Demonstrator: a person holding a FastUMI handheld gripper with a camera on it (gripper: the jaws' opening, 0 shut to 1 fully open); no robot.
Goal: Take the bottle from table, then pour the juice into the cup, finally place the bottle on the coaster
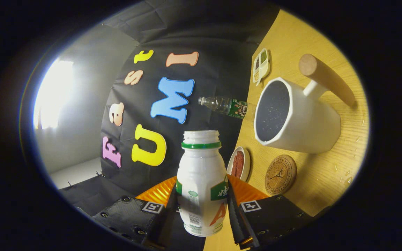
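Table [326, 174]: a light wooden top, seen rolled on its side, spreading beyond and to the right of the fingers.
Cup [298, 118]: a large white faceted cup with a wooden handle, standing on the table beyond the right finger; its dark inside faces the bottle's open mouth, well apart from it.
Bottle [201, 181]: a white plastic juice bottle with a green neck ring and no cap, between the two fingers, its mouth pointing ahead of them.
Gripper [202, 209]: closed narrow around the bottle's lower body, both fingers pressing on its sides.
Water bottle [225, 105]: clear, with a green label, beyond the juice bottle, just beside the cup's rim.
Coaster [280, 174]: a round cork disc on the table, just ahead of the right finger, below the cup, bare.
Small dish [239, 164]: white, holding something reddish, between the bottle and the coaster.
Divided tray [261, 66]: white, with greenish and pale contents, farthest beyond the cup.
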